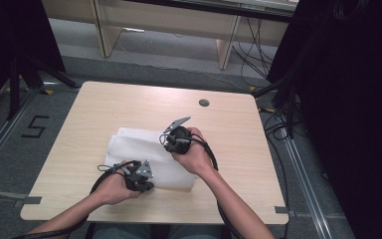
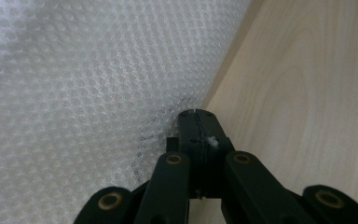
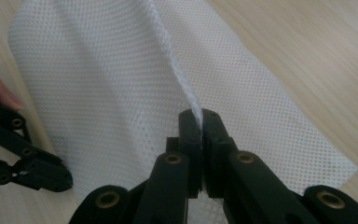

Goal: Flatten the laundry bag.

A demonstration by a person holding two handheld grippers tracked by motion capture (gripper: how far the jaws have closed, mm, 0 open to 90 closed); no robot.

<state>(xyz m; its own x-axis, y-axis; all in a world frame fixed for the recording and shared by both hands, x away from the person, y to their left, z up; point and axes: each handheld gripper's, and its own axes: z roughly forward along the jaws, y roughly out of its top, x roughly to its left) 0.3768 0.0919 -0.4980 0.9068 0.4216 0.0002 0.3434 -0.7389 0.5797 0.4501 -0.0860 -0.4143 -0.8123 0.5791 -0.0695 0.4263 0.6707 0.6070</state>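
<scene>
Right gripper point(image 3: 200, 122) pinches a raised fold of white mesh cloth point(image 3: 121, 84), its weave plain close up; left gripper point(image 3: 51, 179), at eight o'clock, pinches the cloth's edge.

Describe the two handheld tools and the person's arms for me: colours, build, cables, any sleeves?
Both are black. The left tool and right tool each carry a grey three-cornered plate on top and trail a black cable back along the forearm. Close up, the left tool's and right tool's paired flat jaws hang on black linkage bars with brass-coloured pivot pins. The forearms are bare, no sleeves or gloves visible.
</scene>
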